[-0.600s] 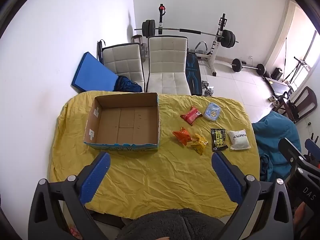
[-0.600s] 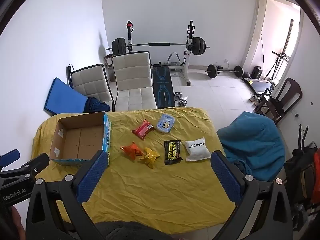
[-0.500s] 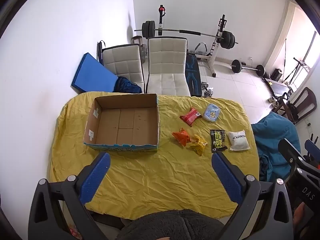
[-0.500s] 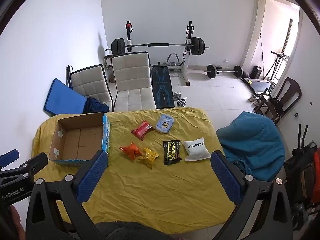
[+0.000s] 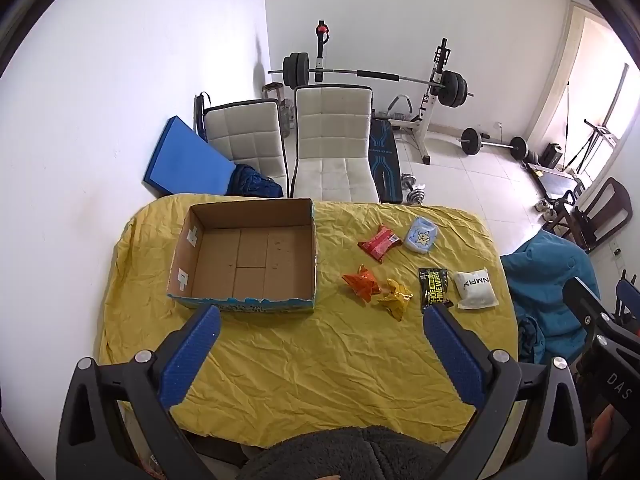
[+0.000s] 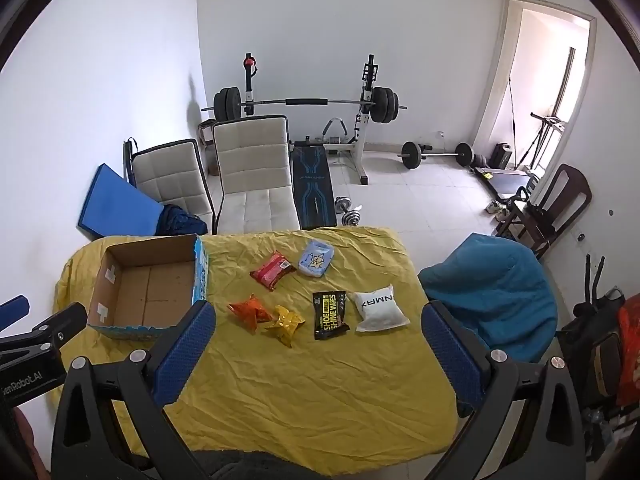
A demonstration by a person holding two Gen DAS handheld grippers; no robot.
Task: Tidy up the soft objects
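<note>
Both grippers hang high over the yellow-draped table [image 5: 304, 376], holding nothing: left gripper [image 5: 320, 316] spread wide, right gripper [image 6: 318, 310] just as wide. The cardboard box [image 5: 248, 256] sits open-topped on the left. To its right lie six soft packets: red packet [image 6: 273, 275] angled diagonally, pale blue pouch [image 6: 316, 263], orange packet [image 6: 249, 312], yellow packet [image 6: 287, 322], black wipes pack [image 6: 330, 314] with its long axis running away from the camera, and the white pouch [image 6: 379, 309], lettering apparently mirrored.
</note>
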